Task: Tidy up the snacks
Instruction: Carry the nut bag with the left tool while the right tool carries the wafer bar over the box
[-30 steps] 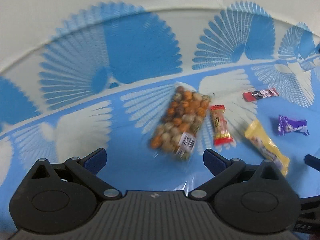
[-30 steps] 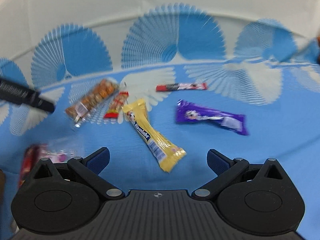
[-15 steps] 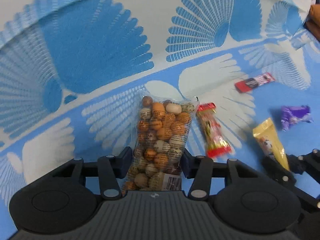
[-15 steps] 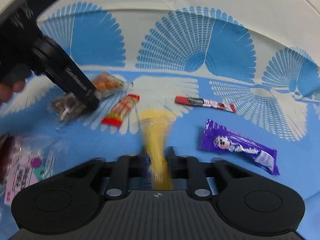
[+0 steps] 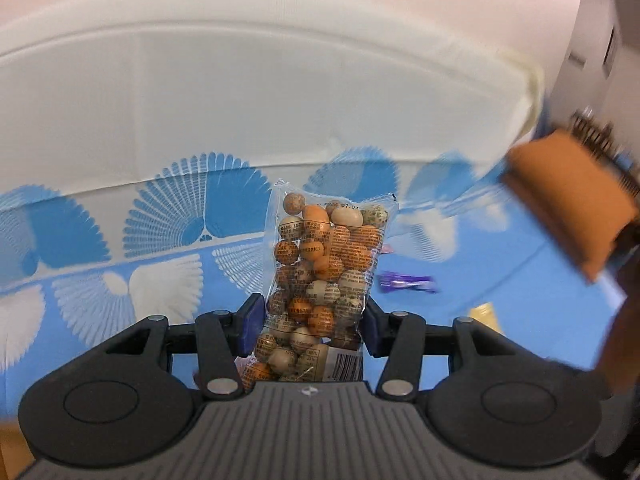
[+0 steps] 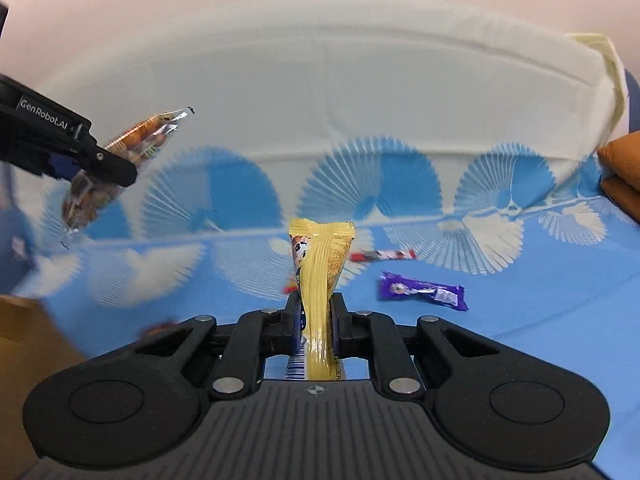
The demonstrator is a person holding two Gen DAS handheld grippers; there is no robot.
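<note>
My left gripper (image 5: 314,326) is shut on a clear bag of coated peanuts (image 5: 324,272) and holds it upright above the blue patterned cloth (image 5: 120,304). The same gripper and bag (image 6: 116,160) show at the left of the right wrist view, lifted off the surface. My right gripper (image 6: 316,320) is shut on a yellow snack bar (image 6: 320,276) and holds it upright above the cloth. A purple wrapped bar (image 6: 424,290) and a red stick pack (image 6: 382,255) lie on the cloth beyond it. The purple bar (image 5: 406,282) also shows in the left wrist view.
A white cloth-covered back edge (image 6: 320,112) runs behind the blue surface. An orange-brown box (image 5: 568,208) is blurred at the right, and its corner (image 6: 624,168) shows in the right wrist view. A brown surface (image 6: 24,328) lies at the lower left.
Both grippers closed on their snacks and lifted them: the left took the peanut bag, the right took the yellow bar. Both views have tilted up toward the back edge.
</note>
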